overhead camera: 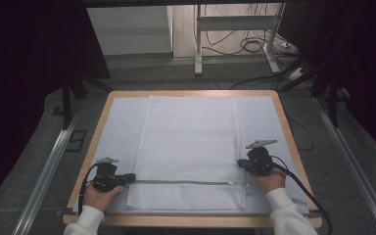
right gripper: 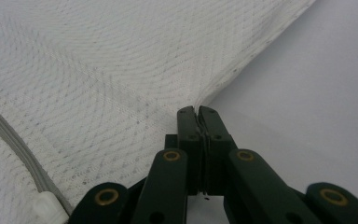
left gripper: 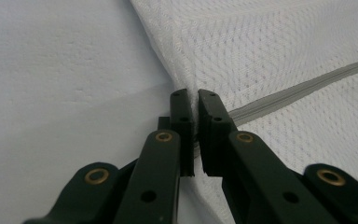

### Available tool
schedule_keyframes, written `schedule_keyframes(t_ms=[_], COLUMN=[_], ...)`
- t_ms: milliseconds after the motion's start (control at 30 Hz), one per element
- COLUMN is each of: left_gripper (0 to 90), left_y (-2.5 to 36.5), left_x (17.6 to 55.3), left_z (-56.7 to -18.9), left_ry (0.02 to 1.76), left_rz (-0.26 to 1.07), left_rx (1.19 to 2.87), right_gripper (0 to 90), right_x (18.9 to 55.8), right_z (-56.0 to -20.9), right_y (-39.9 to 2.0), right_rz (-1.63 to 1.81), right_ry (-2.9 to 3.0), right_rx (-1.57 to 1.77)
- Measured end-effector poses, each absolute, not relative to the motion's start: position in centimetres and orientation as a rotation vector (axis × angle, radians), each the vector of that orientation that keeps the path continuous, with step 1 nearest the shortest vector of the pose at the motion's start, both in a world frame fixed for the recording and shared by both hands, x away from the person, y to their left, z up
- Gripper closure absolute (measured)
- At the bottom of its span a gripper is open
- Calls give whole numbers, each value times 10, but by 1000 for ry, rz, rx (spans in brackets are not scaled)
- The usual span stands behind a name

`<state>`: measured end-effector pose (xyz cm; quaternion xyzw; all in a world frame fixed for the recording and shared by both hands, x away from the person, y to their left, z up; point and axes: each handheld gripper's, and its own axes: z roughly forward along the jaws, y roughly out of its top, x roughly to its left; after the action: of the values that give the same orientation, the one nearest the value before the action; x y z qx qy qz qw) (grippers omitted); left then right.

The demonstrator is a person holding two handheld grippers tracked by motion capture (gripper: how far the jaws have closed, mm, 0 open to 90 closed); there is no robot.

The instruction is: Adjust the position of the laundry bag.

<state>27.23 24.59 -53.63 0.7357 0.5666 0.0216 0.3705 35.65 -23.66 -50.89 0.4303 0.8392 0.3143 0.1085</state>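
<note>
1. A white mesh laundry bag (overhead camera: 191,147) lies flat in the middle of the table (overhead camera: 279,105), on a pale cover sheet (overhead camera: 122,127), with its grey zipper (overhead camera: 186,182) running parallel to the near edge.
2. The left gripper (overhead camera: 129,177) sits at the bag's left edge, near the table's near-left corner, right at the zipper's end.
3. In the left gripper view, its jaws are pinched together on the mesh edge (left gripper: 196,135), with just a thin fold of fabric between the pads and the zipper (left gripper: 307,86) trailing away to the right.
4. The right gripper (overhead camera: 241,164) is at the bag's right edge, a little farther from the near edge than the zipper's pull (overhead camera: 233,184).
5. In the right gripper view, the jaws are clamped tight on the bag's hem (right gripper: 199,140), with the mesh (right gripper: 98,84) rising in a soft ridge from the grip.
6. A hand (overhead camera: 98,197) in a white sleeve (overhead camera: 85,223) holds the left gripper, and a hand (overhead camera: 271,180) holds the right one.
</note>
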Motion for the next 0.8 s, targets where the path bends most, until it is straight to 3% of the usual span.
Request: schedule_keyframes(t_ms=[133,233,433,600,800], left_gripper=[844,746,509,375,322], left_y=[246,245,243,233,220], left_x=[272,271,265,264,265], left_z=[-536,-535,-520,-509,-497], left_ry=[1453,1446,1406,1341,1280], left_rz=[66,108,253,283,302], left_rx=[1887,1901,1810,1802,1819], right_gripper=[868,853,591,467,365], right_x=[356,356,354,352,350], right_z=[-510,-509,-504,-495,-490], right_y=[-236,-237,-246,-262,-274], right_rz=[924,925,956,1038,1102], right_ry=[2471,2470,2410,2335,2285], right_rx=[1264,1258,1253,1317,1355])
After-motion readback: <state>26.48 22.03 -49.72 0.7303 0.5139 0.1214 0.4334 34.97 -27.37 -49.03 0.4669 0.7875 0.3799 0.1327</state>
